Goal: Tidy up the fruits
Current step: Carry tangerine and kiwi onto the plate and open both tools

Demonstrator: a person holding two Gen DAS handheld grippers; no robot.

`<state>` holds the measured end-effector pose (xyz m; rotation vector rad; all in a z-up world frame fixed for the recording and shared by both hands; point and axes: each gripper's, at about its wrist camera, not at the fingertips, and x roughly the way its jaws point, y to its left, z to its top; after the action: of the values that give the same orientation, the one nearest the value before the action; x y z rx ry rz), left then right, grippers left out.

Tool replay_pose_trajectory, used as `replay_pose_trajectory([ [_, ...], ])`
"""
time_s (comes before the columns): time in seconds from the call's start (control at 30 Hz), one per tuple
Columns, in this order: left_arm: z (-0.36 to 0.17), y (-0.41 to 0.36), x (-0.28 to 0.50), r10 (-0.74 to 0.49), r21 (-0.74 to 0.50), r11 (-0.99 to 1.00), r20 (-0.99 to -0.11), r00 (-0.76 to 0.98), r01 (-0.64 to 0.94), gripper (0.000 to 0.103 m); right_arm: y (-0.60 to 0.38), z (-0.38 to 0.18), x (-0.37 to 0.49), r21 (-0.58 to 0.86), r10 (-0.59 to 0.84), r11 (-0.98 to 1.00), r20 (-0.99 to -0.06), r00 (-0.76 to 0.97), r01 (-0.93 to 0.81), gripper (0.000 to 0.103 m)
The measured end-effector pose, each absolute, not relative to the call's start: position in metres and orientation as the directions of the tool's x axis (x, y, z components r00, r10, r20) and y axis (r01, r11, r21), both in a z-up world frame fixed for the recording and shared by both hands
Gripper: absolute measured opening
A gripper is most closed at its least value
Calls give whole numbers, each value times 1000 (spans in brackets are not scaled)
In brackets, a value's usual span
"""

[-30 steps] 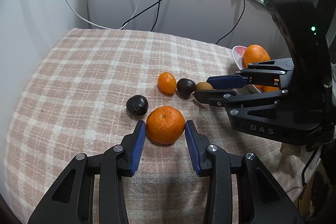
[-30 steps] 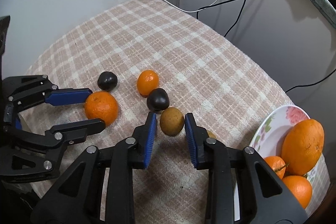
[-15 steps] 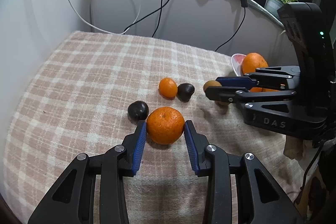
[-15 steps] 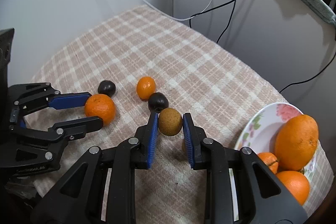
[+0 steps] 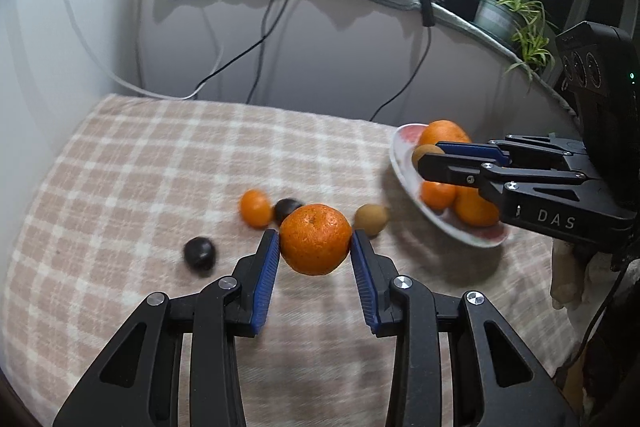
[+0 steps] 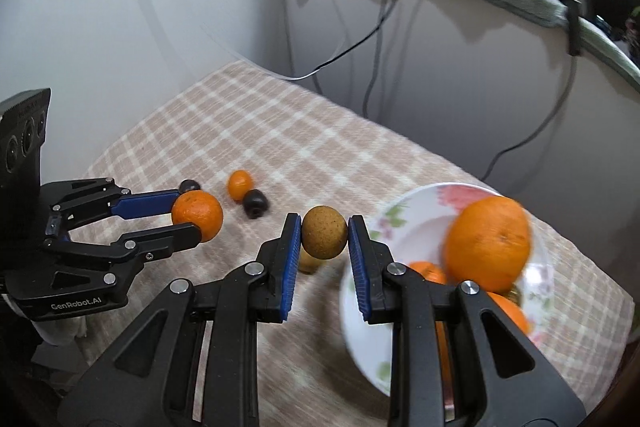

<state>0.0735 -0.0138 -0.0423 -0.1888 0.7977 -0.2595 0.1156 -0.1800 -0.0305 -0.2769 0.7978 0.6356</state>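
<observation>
ok so vs a sec ago both fruits are off the cloth now: left gripper (image 5: 315,246) was sitting round the mandarin (image 5: 315,244) on the table, now it's lifted w/ the blue pads pinching it on both sides, clear of the cloth. Right gripper (image 6: 324,238) same deal, clamped tight on the small brown fruit (image 6: 324,237), which used to be down next to the dark one and is now up in the air right at the plate's near edge. Left on the cloth: two dark fruits (image 5: 199,253) (image 5: 288,207), a small orange one (image 5: 255,208) and another brown one (image 5: 372,219), all bunched near the middle. Plate (image 6: 412,211) is white w/ pink flowers, holds a big orange (image 6: 487,243) plus a few smaller ones, sits at the right end of the table. Writing: "GenRobot.AI" on the left gripper body seen from the right cam, "DAS" on the right gripper body seen from the left cam. Surface is a pink/cream checked tablecloth (image 5: 160,155), pale wall behind w/ cables (image 5: 264,39) hanging down, grey mat along a ledge, ring light and a potted plant (image 5: 508,11) top right, dark window behind
</observation>
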Motion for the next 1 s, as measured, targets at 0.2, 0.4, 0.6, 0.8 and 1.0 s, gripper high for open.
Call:
replay_pose_trajectory([
  [0.2,-34,-38,81,-332,-267,942,-668,666,202,35,-215,-20,121,16,407,821,-718,566,-570,25],
  [0.4,-30,-64,90,-361,-265,933,-665,654,245,35,-251,-16,127,27,379,858,-708,596,-513,25],
  [0.6,-30,-90,98,-383,-257,923,-672,634,285,35,-281,-19,135,42,356,885,-704,614,-464,25],
  [0.8,-31,-104,107,-383,-248,923,-679,626,296,35,-304,-25,145,57,336,904,-708,621,-425,25],
  [1.0,-32,-110,116,-372,-236,927,-686,625,292,35,-320,-33,157,85,331,915,-716,615,-394,25],
])
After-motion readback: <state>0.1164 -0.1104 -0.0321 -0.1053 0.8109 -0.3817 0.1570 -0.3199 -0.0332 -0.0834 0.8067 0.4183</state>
